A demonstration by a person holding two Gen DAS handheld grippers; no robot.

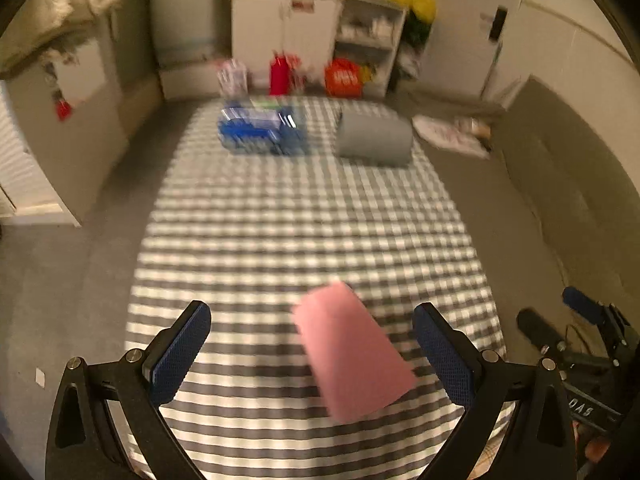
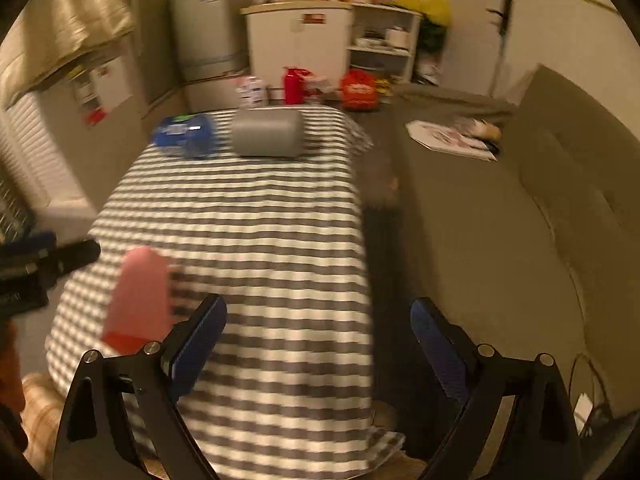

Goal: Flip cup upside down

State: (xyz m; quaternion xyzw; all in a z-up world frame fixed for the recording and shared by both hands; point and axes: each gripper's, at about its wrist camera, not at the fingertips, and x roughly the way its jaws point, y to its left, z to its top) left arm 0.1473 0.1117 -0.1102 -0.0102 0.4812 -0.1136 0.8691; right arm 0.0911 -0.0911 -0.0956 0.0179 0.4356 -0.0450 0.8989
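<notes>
Left wrist view: blurred pink cup; rim indistinct.

The room sits in dim, warm yellowish light. Both views smear with motion blur: the pink cup is soft-edged and the checked cloth runs into streaks. Fisheye bending curves the walls, and black corners ring each view. Far shelves are out of focus.

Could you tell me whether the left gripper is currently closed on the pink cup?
No, the left gripper has its jaws spread wide, with the pink cup between them, touching neither.
</notes>
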